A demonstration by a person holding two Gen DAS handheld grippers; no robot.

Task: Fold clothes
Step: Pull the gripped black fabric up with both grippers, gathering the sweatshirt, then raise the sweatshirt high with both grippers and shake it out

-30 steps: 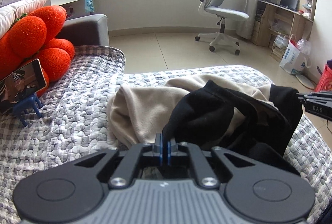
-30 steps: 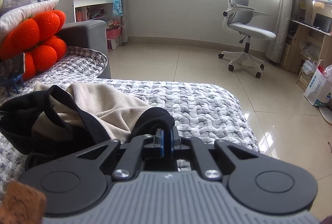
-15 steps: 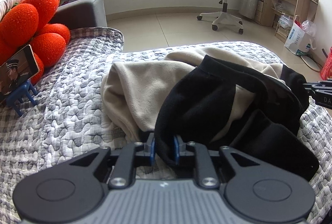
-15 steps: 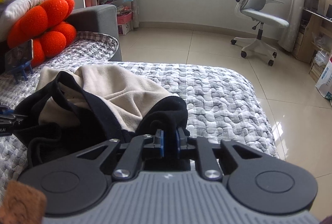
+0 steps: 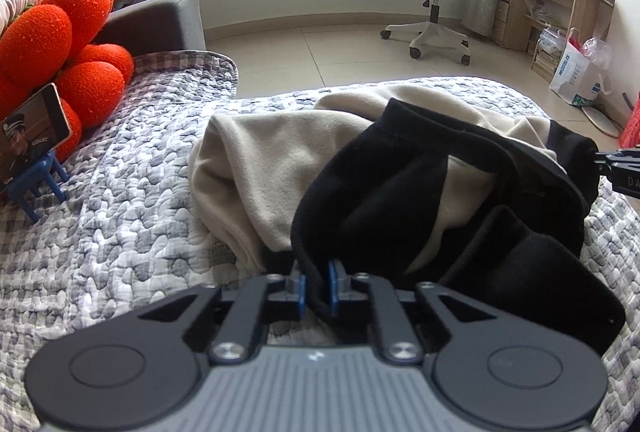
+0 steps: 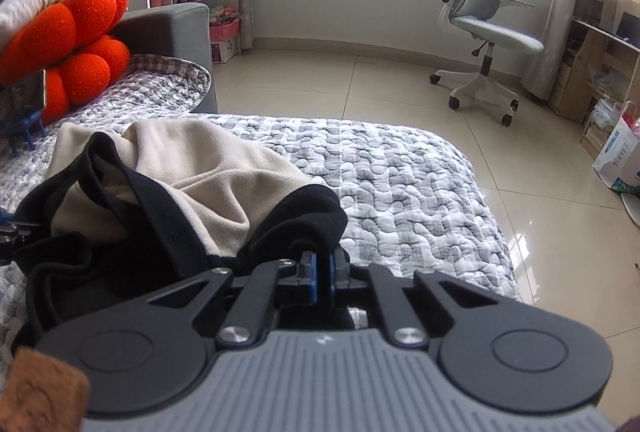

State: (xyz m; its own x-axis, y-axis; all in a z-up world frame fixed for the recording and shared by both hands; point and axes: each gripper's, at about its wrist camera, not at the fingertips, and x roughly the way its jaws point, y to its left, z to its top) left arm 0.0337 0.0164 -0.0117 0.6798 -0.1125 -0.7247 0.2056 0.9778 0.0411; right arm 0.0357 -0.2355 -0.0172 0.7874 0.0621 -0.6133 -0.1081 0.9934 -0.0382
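Reclosing after a brief loosening, left tool [image 5: 316,290] and right tool [image 6: 323,274] pinching black-and-beige garment [image 5: 400,191].

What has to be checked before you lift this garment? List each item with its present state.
1. Left gripper holds the garment: ok. Its jaws have just been closing, and the black hem is between the pads.
2. Right gripper holds the garment: ok. It is shut on a black edge.
3. Garment spread flat on the quilt: not ok. It is bunched, with beige and black layers tangled.
4. Both grips on the same edge: cannot tell, since folds hide the run between them.
5. Phone on its stand clear of the cloth: ok. It stands apart from the garment.
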